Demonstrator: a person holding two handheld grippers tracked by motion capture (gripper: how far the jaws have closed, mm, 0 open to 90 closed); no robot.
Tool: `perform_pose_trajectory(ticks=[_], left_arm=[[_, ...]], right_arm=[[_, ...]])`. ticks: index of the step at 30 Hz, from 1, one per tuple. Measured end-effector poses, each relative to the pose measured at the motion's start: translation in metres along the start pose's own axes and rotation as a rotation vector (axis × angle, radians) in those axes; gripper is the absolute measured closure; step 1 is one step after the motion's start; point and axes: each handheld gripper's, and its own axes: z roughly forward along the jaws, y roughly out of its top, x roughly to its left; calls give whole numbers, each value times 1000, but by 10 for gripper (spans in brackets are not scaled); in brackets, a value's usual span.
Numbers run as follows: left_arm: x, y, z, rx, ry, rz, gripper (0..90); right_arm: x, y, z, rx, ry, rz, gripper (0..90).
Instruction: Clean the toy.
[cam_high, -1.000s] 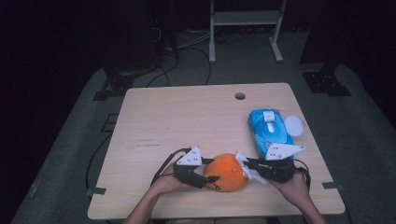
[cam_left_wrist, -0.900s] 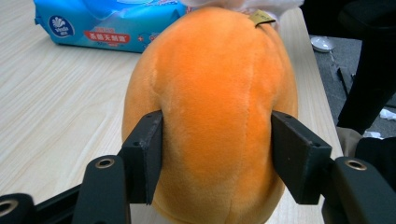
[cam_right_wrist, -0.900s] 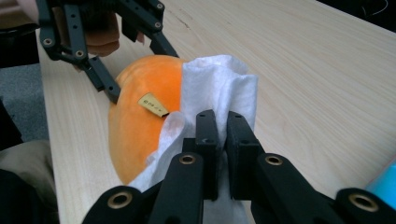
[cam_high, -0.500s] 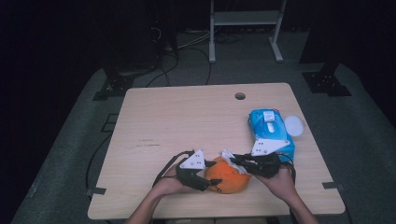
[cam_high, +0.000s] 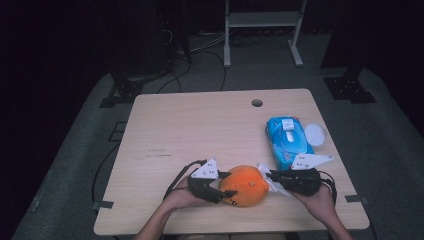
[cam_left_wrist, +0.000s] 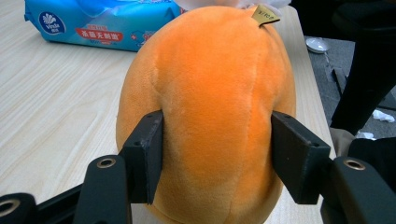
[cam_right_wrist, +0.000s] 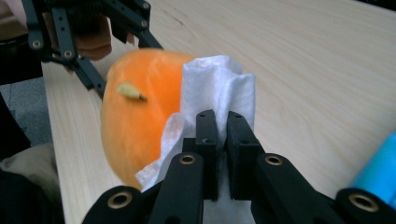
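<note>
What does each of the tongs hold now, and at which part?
The left tongs clamp the orange plush toy across its two sides near one end. The right tongs pinch a white wipe by its bunched middle, against the toy.

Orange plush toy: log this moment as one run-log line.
left gripper: shut on orange plush toy | right gripper: shut on white wipe, pressed against toy | blue wipe pack: beside, untouched

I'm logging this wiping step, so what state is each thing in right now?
Orange plush toy: on the table, clamped between the left gripper's jaws.
White wipe: crumpled, pinched in the right gripper, against the toy.
Blue wipes pack: lying flat on the table.
Left gripper: shut on the toy.
Right gripper: shut on the wipe.
</note>
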Motion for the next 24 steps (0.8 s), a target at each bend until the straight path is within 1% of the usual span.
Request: perform_pose_trajectory(ticks=[3,7,10,13,18,21,24], left_arm=[[0,1,0,0,1,0,394],[-1,2,0,11,4,15,393],[-3,3,0,14,4,25,394],[-5,6,1,22,5,41,392],[-6,6,1,24,2,44,388],[-4,7,-1,25,-3,28,349],[-1,10,-2,6,-5,-13,238]], right_arm=[[1,-2,-2,6,0,4,841],[2,3,0,-4,3,-9,841],[2,11,5,-18,18,-11,841],[3,21,13,-25,34,-27,841],[7,32,23,-35,54,-44,840],[8,32,27,-30,60,-46,840],[6,28,27,-24,63,-34,840]])
